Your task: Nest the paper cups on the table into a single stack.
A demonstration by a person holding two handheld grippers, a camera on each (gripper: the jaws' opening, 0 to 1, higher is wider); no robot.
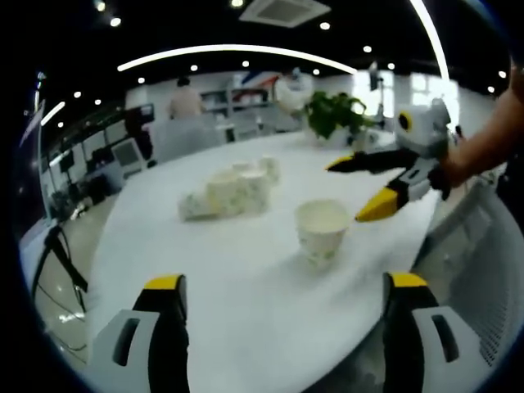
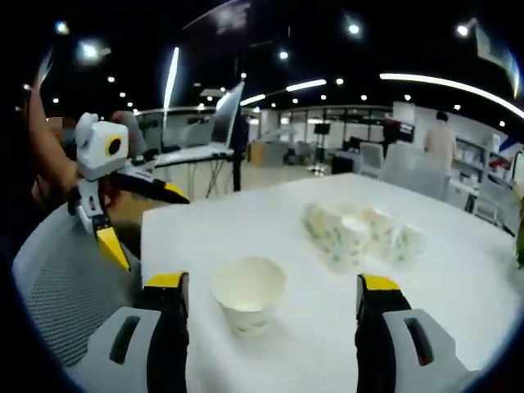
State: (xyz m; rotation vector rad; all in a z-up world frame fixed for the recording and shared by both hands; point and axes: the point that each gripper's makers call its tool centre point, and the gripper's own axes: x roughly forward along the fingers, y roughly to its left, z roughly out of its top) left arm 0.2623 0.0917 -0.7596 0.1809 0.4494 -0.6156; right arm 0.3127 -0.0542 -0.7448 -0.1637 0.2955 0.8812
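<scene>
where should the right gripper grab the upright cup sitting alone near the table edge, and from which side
Take the lone cup by its rim, one finger inside the open mouth and one outside the wall, coming from above. It stands upright, mouth up, apart from the cluster of cups, so the rim is free. The right gripper, jaws open, already faces it; a side squeeze would likely crush the thin paper wall.

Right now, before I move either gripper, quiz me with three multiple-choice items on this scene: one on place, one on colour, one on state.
1. Where does the lone paper cup stand?
A. nearer the grippers than the cluster of cups
B. behind the cluster
C. on the floor

2. What colour are the jaw tips?
A. red
B. yellow
C. green

3. How is the lone paper cup?
A. tipped on its side
B. upside down
C. upright, mouth up

Answers: 1 A, it sits between the right gripper jaws' line and the cluster. 2 B, the left gripper shows yellow tips. 3 C, its open rim faces up.
</scene>
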